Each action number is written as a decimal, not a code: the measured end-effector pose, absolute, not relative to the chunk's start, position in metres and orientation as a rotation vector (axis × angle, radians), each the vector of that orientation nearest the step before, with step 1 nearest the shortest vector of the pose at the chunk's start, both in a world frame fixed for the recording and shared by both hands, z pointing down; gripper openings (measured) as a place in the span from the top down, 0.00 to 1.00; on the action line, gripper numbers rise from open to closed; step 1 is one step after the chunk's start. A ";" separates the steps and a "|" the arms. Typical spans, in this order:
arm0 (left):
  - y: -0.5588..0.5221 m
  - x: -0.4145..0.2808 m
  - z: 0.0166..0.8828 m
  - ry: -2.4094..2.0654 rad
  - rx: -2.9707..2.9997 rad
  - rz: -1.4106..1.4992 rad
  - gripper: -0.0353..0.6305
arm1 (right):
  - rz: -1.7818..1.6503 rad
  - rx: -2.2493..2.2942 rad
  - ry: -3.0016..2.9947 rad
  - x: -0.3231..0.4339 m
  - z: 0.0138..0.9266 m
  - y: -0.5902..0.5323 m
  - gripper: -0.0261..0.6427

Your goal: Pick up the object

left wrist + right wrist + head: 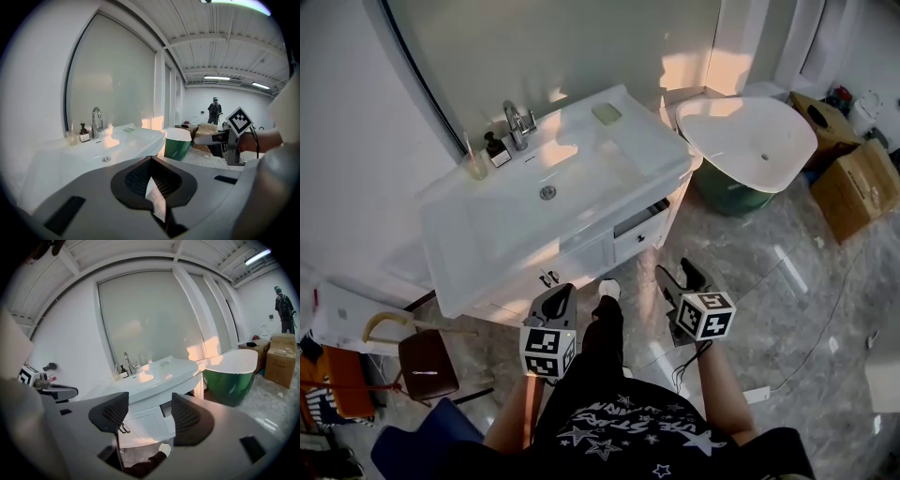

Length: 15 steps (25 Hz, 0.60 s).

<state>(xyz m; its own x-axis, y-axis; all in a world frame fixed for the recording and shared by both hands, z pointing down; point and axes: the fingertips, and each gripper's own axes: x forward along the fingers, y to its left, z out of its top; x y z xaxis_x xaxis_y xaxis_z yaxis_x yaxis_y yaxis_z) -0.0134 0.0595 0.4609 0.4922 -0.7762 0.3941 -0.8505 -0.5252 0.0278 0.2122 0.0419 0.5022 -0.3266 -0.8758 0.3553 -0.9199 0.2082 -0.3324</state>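
A white vanity stands ahead of me, its basin bare. On its back edge are a chrome faucet, a small dark bottle, a clear glass and a pale green bar. My left gripper hangs low in front of the cabinet, shut with nothing in it; in its own view the pads meet. My right gripper is beside it over the floor, open and empty, and the vanity shows between its fingers. Both are well short of the countertop.
A green-sided white tub stands to the right of the vanity, with cardboard boxes beyond it. One vanity drawer is slightly open. A brown stool is at the lower left. A person stands far across the room.
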 end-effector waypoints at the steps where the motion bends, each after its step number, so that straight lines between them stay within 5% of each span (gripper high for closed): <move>1: 0.051 -0.010 0.462 -1.388 2.523 0.497 0.92 | 0.756 1.769 -2.369 0.214 0.503 0.034 0.54; 15: -0.164 0.021 0.483 -1.390 2.507 0.450 0.92 | 0.709 1.737 -2.320 0.245 0.510 -0.178 0.54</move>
<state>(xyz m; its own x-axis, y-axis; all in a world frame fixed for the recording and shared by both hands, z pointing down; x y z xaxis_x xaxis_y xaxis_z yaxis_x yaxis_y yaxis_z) 0.0213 -0.1645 0.4831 0.5000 -0.7792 0.3779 -0.8529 -0.5187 0.0590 0.2448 -0.1776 0.5101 -0.3140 -0.8622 0.3976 -0.9371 0.2141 -0.2757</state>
